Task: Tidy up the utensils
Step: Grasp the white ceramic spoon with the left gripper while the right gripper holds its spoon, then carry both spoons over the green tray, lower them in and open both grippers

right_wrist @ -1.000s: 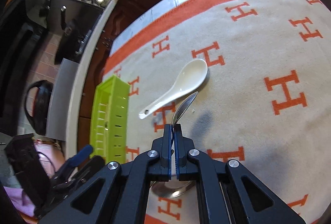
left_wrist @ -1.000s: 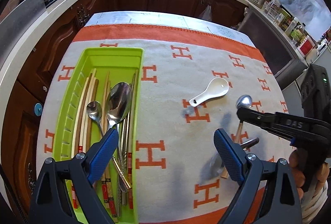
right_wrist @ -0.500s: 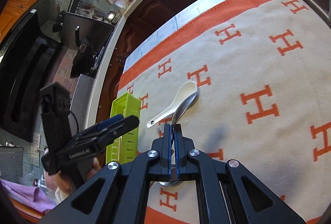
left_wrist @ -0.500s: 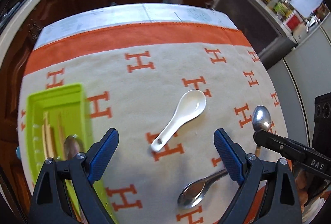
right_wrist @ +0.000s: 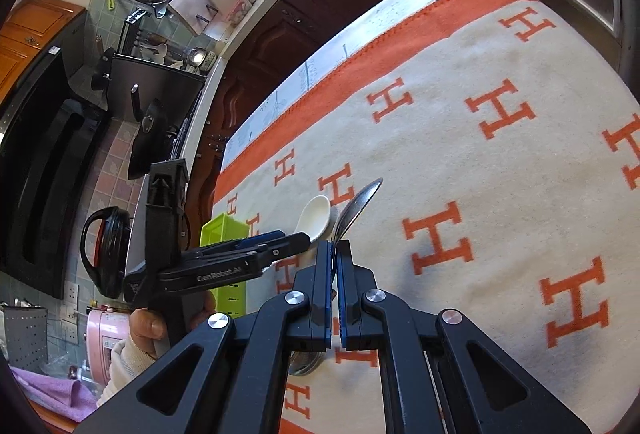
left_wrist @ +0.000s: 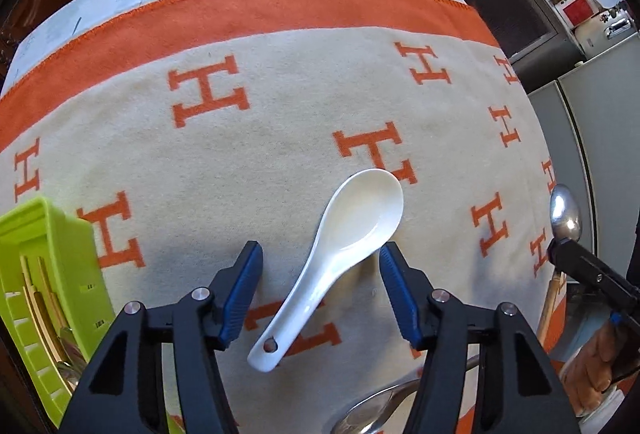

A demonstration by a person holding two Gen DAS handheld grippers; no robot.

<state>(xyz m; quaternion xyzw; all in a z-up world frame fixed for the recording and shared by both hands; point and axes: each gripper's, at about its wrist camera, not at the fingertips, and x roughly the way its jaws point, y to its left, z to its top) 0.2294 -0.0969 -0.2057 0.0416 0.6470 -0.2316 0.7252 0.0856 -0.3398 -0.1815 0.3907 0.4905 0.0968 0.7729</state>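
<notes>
White ceramic spoon (left_wrist: 344, 254): flat on the H-patterned blanket (left_wrist: 280, 137), lying between the wide-spread fingers of the left gripper (left_wrist: 320, 298). Right gripper (right_wrist: 334, 266): fingers pinched on a metal spoon (right_wrist: 356, 207), just right of the ceramic spoon. Green utensil tray (left_wrist: 60, 274): left of it, holding chopsticks.

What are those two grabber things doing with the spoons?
A person is tidying utensils with a grabber in each hand. The left gripper is open, with the white ceramic soup spoon lying on the orange-and-cream blanket between its fingers, not squeezed yet. The right gripper is shut on a shiny metal spoon with a wooden handle, held above the blanket. The green plastic utensil tray sits off to the left, with utensils inside.
</notes>
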